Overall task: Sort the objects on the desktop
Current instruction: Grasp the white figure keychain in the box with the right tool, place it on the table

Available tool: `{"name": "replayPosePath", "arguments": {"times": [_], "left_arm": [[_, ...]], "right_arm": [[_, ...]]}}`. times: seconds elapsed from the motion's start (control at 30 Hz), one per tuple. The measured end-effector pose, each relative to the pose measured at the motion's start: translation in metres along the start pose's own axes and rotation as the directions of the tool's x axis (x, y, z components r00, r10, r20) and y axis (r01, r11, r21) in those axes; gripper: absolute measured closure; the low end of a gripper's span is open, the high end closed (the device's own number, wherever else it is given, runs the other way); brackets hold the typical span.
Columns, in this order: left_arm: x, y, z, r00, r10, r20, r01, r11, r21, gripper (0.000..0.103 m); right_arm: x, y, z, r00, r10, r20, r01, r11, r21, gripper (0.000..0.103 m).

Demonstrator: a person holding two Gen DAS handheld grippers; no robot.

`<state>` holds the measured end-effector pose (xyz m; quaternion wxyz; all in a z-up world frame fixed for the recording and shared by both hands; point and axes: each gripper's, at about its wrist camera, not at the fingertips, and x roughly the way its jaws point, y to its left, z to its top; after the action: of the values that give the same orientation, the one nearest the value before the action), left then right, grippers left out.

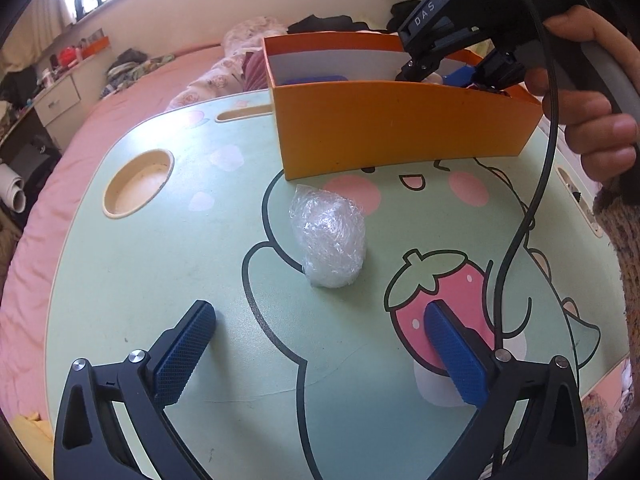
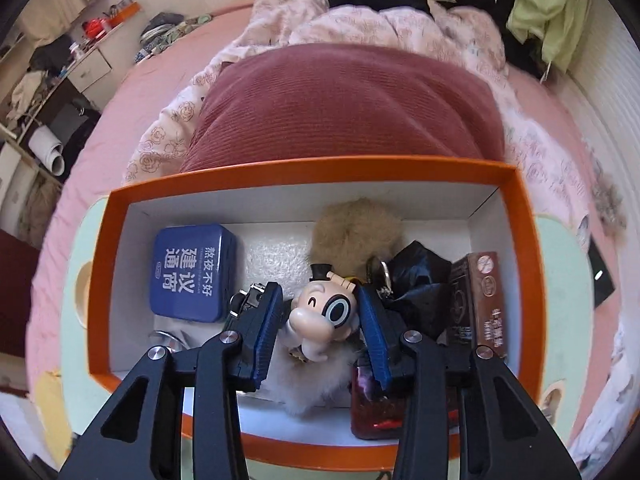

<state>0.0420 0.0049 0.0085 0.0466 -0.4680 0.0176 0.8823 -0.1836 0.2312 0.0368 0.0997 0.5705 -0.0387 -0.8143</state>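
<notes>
Your right claw hangs inside the orange box, jaws partly apart either side of the cartoon figure, pads not clearly touching it. Box also holds a blue tin at 9 o'clock, tan fluff at 12, brown carton at 3. Your left claw is wide open, empty, above the desk; plastic-wrapped bundle sits at 12 o'clock from it, near the box.

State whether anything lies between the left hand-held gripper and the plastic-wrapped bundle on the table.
Nothing visible does. The left hand-held gripper is open, with bare tabletop between it and the plastic-wrapped bundle.
</notes>
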Motion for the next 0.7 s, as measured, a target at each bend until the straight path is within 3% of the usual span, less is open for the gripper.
{"name": "replayPosePath", "arguments": {"times": [0.1, 0.27, 0.37, 0.43, 0.5, 0.57, 0.7], "left_arm": [[0.0, 0.001, 0.0, 1.0, 0.0, 0.0, 0.0, 1.0, -0.001, 0.0], [0.0, -0.001, 0.001, 1.0, -0.001, 0.0, 0.001, 1.0, 0.0, 0.0], [0.0, -0.001, 0.001, 1.0, 0.0, 0.0, 0.0, 1.0, -0.001, 0.0], [0.0, -0.001, 0.0, 1.0, -0.001, 0.0, 0.001, 1.0, -0.001, 0.0], [0.0, -0.001, 0.001, 1.0, 0.0, 0.0, 0.0, 1.0, 0.0, 0.0], [0.0, -0.001, 0.001, 1.0, 0.001, 0.0, -0.001, 1.0, 0.001, 0.0], [0.001, 0.0, 0.0, 1.0, -0.001, 0.001, 0.001, 1.0, 0.001, 0.0]], "right_arm": [[0.002, -0.006, 0.004, 0.998, 0.053, -0.015, -0.053, 0.998, 0.033, 0.069], [-0.028, -0.014, -0.01, 0.981, 0.136, 0.138, -0.145, 0.987, 0.065, 0.069], [-0.074, -0.009, -0.036, 0.937, 0.197, 0.29, -0.211, 0.977, 0.015, 0.069], [-0.102, -0.003, -0.061, 0.896, 0.277, 0.346, -0.274, 0.96, -0.059, 0.069], [-0.122, 0.002, -0.091, 0.87, 0.318, 0.377, -0.291, 0.948, -0.129, 0.069], [-0.124, 0.003, -0.113, 0.872, 0.305, 0.382, -0.271, 0.952, -0.141, 0.069], [-0.092, 0.001, -0.143, 0.913, 0.279, 0.299, -0.256, 0.96, -0.114, 0.07]]}}
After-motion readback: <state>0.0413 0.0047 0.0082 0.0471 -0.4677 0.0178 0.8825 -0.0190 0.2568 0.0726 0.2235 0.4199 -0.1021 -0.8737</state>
